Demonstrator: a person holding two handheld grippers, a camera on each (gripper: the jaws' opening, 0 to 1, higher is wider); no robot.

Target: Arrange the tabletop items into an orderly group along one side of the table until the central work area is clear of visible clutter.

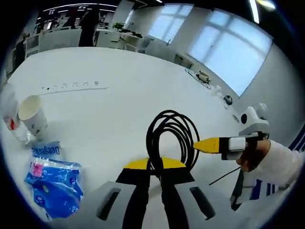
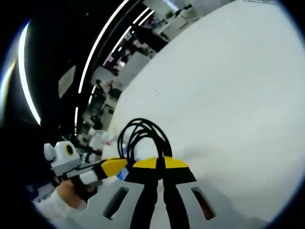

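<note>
Standing upright between jaws: cable coil (image 1: 172,139)

On the white table (image 1: 119,71) I count one coiled black cable (image 1: 172,138), one paper cup (image 1: 32,114), one blue plastic packet (image 1: 53,179) and one clear bottle (image 1: 10,117) at the edge, with two grippers: left (image 1: 155,164), right (image 2: 158,163).

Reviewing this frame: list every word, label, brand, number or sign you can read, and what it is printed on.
Blue plastic packet: white lettering along its top edge, too blurred to read for certain.
Paper cup: small marks on its side, illegible.
White strip lying on the table: a row of small dark symbols, too small to read.
Black cable coil, left gripper: no text visible.
</note>
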